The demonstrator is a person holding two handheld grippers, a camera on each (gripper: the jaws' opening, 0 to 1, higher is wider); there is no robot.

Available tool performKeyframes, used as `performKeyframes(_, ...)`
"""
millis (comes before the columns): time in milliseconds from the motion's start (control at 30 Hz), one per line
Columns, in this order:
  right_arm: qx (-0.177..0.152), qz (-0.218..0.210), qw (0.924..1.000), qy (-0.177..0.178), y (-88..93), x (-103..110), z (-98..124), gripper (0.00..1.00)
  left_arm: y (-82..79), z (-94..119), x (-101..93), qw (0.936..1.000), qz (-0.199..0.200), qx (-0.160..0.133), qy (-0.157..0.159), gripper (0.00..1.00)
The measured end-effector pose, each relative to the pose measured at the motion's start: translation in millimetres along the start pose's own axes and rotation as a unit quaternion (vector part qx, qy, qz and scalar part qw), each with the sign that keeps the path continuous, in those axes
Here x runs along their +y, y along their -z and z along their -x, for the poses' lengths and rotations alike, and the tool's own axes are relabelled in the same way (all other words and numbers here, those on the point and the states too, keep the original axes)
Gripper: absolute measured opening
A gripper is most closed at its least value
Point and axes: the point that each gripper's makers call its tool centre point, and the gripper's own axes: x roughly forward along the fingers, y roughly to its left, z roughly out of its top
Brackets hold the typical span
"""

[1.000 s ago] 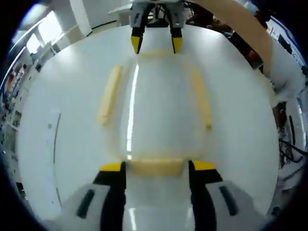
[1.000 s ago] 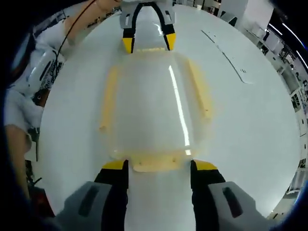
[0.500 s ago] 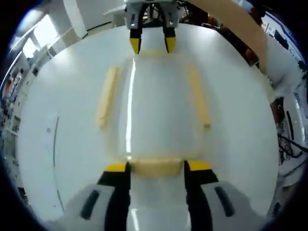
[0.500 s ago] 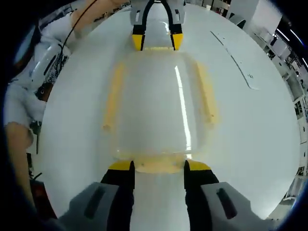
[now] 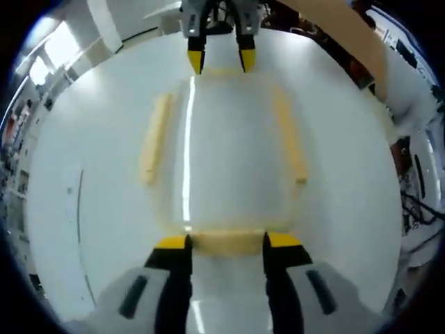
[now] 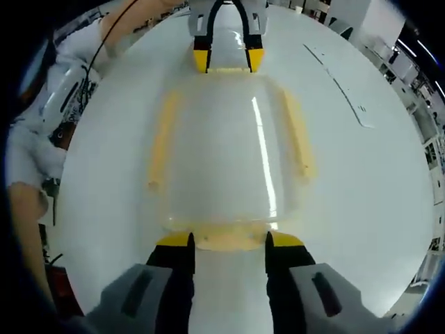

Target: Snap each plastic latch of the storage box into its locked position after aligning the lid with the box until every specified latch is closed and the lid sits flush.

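Storage box lies mid-frame on the white bench, long axis between both tongs, left tongs and right tongs each parted astride an end latch.

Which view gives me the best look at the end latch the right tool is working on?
The right gripper view: the yellow end latch lies large, straddled by the right tool, at the storage box near edge. In the left gripper view that latch is small and far, between the right tool's tips.
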Motion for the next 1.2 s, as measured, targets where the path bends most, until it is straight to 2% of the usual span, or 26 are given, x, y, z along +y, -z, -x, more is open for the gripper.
performKeyframes(200, -0.005, -0.003, 1.0, 0.004, -0.2, -0.3, -0.6, 0.39, -3.8, -1.5, -0.8, 0.9999, -0.009, 0.01, 0.002, 0.39)
performKeyframes(333, 0.005, -0.005, 1.0, 0.004, 1.2, 2.5, -0.1, 0.39, -7.1, -2.1, -2.1, 0.9997, -0.016, 0.019, 0.002, 0.39)
performKeyframes(533, 0.007, -0.013, 0.9999, 0.006, 3.1, 5.6, 5.8, 0.39, -12.2, 5.1, -2.6, 0.9996, -0.022, 0.016, 0.002, 0.38)
performKeyframes(967, 0.001, -0.02, 0.9995, 0.023, -16.3, 20.5, 39.9, 0.39, -16.7, 44.1, -8.6, 0.999, -0.039, 0.018, -0.009, 0.39)
performKeyframes(1200, -0.008, -0.009, 0.9992, 0.039, -47.4, 22.7, 61.4, 0.39, -5.1, 80.4, -8.5, 0.9985, -0.043, 0.022, -0.026, 0.39)
